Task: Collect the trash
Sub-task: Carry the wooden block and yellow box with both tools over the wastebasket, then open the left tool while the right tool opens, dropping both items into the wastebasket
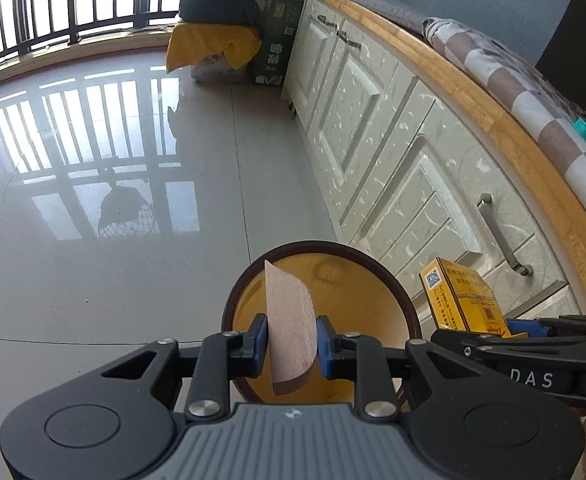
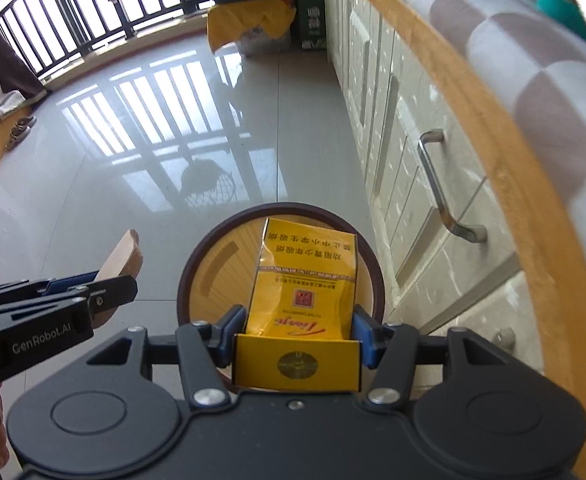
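My left gripper [image 1: 292, 338] is shut on a curved piece of light wood [image 1: 291, 328] and holds it above the open mouth of a round bin [image 1: 389, 280] with a dark brown rim and yellow-wood inside. My right gripper [image 2: 296, 330] is shut on a yellow cigarette pack [image 2: 305, 280] with its lid flipped open, also held over the bin [image 2: 197, 256]. The pack shows in the left wrist view [image 1: 459, 298] to the right of the bin. The wood piece shows in the right wrist view [image 2: 121, 256] left of the bin.
The bin stands on a glossy grey tiled floor [image 1: 113, 272] beside white cabinets [image 1: 393, 168] with metal handles [image 2: 441, 188]. A checked cloth [image 2: 533, 52] covers the wooden-edged counter. Boxes under a yellow cloth [image 1: 213, 46] stand at the far end by a railing.
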`<action>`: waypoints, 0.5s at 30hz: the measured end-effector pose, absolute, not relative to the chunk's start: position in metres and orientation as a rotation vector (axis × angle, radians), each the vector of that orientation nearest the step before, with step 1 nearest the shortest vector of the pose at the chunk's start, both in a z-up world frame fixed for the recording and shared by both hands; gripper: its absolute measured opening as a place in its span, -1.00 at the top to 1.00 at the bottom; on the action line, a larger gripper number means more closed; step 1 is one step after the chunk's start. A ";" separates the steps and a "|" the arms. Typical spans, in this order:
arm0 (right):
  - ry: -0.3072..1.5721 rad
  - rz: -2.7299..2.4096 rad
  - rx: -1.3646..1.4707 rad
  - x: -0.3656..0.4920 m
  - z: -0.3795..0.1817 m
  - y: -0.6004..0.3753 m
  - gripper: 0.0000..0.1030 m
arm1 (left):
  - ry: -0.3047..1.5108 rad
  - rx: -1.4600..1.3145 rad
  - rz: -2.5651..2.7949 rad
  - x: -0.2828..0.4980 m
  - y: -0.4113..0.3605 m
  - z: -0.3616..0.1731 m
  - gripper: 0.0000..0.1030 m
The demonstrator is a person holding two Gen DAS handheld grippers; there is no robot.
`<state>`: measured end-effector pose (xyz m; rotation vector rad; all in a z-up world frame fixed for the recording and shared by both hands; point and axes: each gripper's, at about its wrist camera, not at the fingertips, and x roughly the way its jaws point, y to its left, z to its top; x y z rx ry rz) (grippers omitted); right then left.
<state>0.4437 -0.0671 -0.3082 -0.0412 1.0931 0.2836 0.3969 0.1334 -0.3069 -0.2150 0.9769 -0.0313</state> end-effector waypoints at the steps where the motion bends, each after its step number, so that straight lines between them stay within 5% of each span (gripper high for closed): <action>1: 1.104 0.283 -0.039 0.449 -0.312 -0.066 -0.12 | 0.989 -0.208 -0.037 0.404 0.133 -0.310 0.48; 15: 1.159 0.241 -0.016 0.491 -0.342 -0.061 -0.20 | 1.122 -0.134 -0.079 0.450 0.130 -0.359 0.48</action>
